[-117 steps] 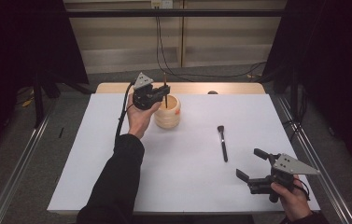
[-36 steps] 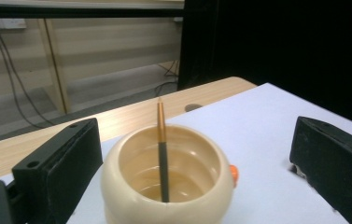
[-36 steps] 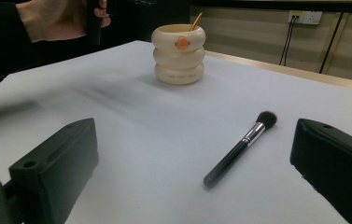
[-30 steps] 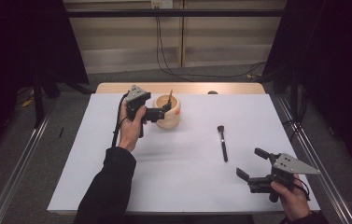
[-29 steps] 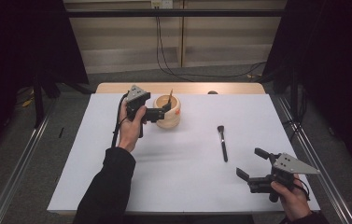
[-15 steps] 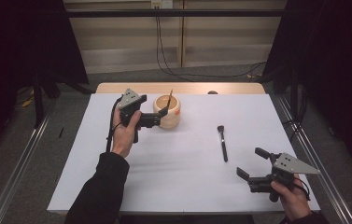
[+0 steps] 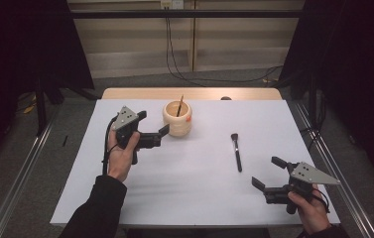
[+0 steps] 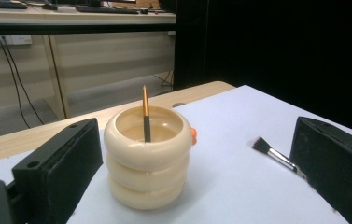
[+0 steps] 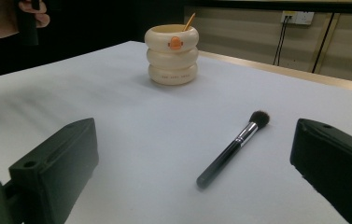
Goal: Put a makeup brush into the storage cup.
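We hold our left claw (image 7: 154,135) spread and empty, just at nine o'clock of the cream ringed cup (image 7: 177,118), which stands toward twelve o'clock on the white-covered desk (image 7: 184,198); in the left gripper view the cup (image 8: 146,156) sits between our two black jaws, apart from both. A thin orange-tipped brush (image 7: 179,105) leans inside the cup, its handle rising past the rim (image 8: 145,114). The second piece — a black makeup brush (image 7: 236,151) — lies flat on the desk at about four o'clock of the cup, well apart from it, bristles toward twelve o'clock. Our right claw (image 7: 269,174) waits near the desk's front edge at five o'clock of that brush, jaws wide and holding nothing; in the right gripper view the brush (image 9: 232,149) lies ahead between the jaws, not yet touched. We judge one brush is stowed and the lying one is next. The coming move, as we read it, falls to the right claw: reach forward toward eleven o'clock, drop the jaws astride the slim handle near its middle, and close squarely — the round handle may roll away if we catch it off-centre.
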`<state>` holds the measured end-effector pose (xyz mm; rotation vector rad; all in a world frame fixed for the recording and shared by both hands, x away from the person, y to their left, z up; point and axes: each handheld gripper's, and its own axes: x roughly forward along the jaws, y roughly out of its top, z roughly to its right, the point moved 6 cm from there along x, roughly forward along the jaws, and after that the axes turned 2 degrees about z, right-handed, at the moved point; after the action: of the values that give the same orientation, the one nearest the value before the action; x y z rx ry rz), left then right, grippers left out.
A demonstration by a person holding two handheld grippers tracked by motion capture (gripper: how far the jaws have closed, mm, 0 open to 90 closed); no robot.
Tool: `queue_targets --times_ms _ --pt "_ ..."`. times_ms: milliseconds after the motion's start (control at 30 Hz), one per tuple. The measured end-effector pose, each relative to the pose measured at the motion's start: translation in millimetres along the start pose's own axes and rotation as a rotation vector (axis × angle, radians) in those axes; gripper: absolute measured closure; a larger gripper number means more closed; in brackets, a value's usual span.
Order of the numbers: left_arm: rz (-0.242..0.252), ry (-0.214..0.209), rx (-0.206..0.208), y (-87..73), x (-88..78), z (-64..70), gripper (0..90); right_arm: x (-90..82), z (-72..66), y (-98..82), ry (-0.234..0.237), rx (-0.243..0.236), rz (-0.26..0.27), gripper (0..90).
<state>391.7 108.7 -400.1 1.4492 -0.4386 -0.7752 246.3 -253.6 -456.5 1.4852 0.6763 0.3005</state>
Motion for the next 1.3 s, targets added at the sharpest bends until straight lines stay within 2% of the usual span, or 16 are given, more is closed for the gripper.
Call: queue_targets --times_ms 167,267,333,500,600,700,767,800,867,933,1100,1200,1233,1300 --pt "0.006 0.0 0.005 -5.1 -12.6 1.7 2.0 0.1 0.5 0.0 -0.003 0.001 -0.002 0.5" --pt "0.005 0.011 0.036 -9.1 -19.6 2.4 2.0 0.0 0.8 0.3 -0.007 0.005 0.003 0.6" --pt "0.013 -0.002 0.009 -10.4 -24.4 3.2 2.0 0.1 1.3 0.4 -0.008 0.007 0.001 0.7" --pt "0.021 0.0 0.008 -15.9 -35.9 8.0 2.0 0.5 1.8 1.0 -0.012 0.002 0.008 1.4" --pt "0.012 0.007 0.026 -20.9 -42.9 12.0 2.0 0.7 2.5 1.3 -0.019 -0.003 0.011 1.4" --pt "0.037 -0.004 0.006 -21.1 -50.7 15.0 2.0 0.4 3.0 1.4 -0.02 -0.003 0.01 1.4" --pt "0.035 -0.003 0.012 -23.1 -55.4 16.5 2.0 0.6 3.5 1.3 -0.02 -0.002 0.01 1.2" --pt "0.032 0.012 0.015 -24.1 -58.2 16.8 2.0 0.8 3.7 1.4 -0.019 -0.005 0.012 1.1" --pt "0.047 0.0 0.005 -25.5 -63.2 19.8 2.0 0.5 3.9 1.4 -0.024 -0.003 0.01 1.0" --pt "0.048 0.003 0.018 -27.6 -69.2 21.2 2.0 0.7 3.7 1.7 -0.03 0.006 0.014 1.0" --pt "0.063 0.034 0.0 -37.3 -83.0 24.1 2.0 0.6 3.6 1.7 -0.029 0.007 0.013 1.0" --pt "0.068 0.057 0.006 -45.8 -91.0 25.1 2.0 0.5 3.5 1.9 -0.034 0.012 0.015 1.0" --pt "0.052 0.058 0.001 -49.2 -93.2 26.2 2.0 0.6 3.8 1.7 -0.032 0.003 0.014 1.0" --pt "0.053 0.053 -0.002 -52.2 -96.9 27.9 2.0 1.1 4.1 1.7 -0.027 -0.002 0.012 1.0"
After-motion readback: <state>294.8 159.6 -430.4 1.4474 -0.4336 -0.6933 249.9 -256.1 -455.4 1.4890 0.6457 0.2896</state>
